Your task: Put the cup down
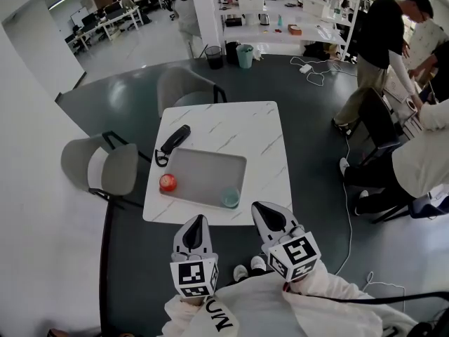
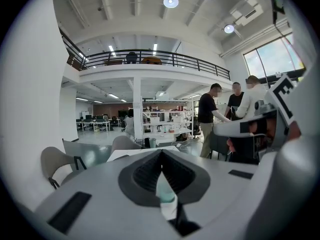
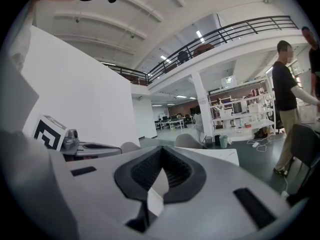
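**Q:** How are the hands posed?
**A:** The left gripper (image 1: 197, 220) and right gripper (image 1: 261, 209) are held side by side on the near side of the tray (image 1: 207, 167), pointing almost level towards it. Both pairs of jaws are pressed together, holding nothing.

**Q:** And the objects?
**A:** The cup (image 1: 230, 197), small, round and teal, stands upright in the tray's near right corner. The flat grey rectangular tray lies on a white marble-patterned bench (image 1: 259, 132). A glossy red apple (image 1: 168, 182) sits at its near left corner.

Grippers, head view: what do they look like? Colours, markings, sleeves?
Both alike: the left gripper and right gripper have pale grey shells with black ribbed pads. Each carries a white cube with black square markers. The sleeves are white.
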### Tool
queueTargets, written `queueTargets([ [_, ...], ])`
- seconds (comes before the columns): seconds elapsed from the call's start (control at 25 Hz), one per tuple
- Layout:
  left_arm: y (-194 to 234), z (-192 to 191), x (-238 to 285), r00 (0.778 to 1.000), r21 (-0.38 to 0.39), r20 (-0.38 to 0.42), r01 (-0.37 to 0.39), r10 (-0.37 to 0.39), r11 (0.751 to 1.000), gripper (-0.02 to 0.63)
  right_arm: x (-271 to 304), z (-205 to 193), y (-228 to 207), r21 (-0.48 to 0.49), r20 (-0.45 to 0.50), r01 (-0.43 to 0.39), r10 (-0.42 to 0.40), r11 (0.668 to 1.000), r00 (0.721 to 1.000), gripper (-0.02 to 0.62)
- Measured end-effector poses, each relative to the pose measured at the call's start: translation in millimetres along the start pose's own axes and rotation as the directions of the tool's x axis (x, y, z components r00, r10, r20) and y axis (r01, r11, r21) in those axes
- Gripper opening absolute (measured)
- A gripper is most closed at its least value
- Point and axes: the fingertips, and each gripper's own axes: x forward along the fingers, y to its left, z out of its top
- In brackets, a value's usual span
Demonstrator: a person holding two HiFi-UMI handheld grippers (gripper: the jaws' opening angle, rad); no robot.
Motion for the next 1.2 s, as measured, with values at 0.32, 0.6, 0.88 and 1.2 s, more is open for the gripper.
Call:
queueTargets([
  [0.32,1.3,-0.7,0.6,1.000,0.002,-0.017,0.001,-0.001,1.000,0.011,1.8,-3.7,0.4,-0.005,-0.023,0.004,-0.004,1.000,1.000,0.005],
  [0.6,0.9,-3.6,-0.1,1.000,0.010,-0.027,-0.003,0.003,1.000,0.010,1.3,-6.1,1.0,0.003,-0.027,0.004,-0.004,1.000,1.000,0.005],
  [0.88,-2.3,-2.3,-1.0,0.999,0.012,-0.033,-0.008,0.008,1.000,0.011,-1.5,-3.2,-0.4,0.000,-0.032,0.001,-0.001,1.000,0.999,0.005],
  [1.2,-0.9,-5.8,1.8,0.999,0.005,-0.041,-0.001,0.001,1.000,0.011,2.1,-7.7,-1.2,0.006,-0.042,0.000,0.000,1.000,0.999,0.005],
])
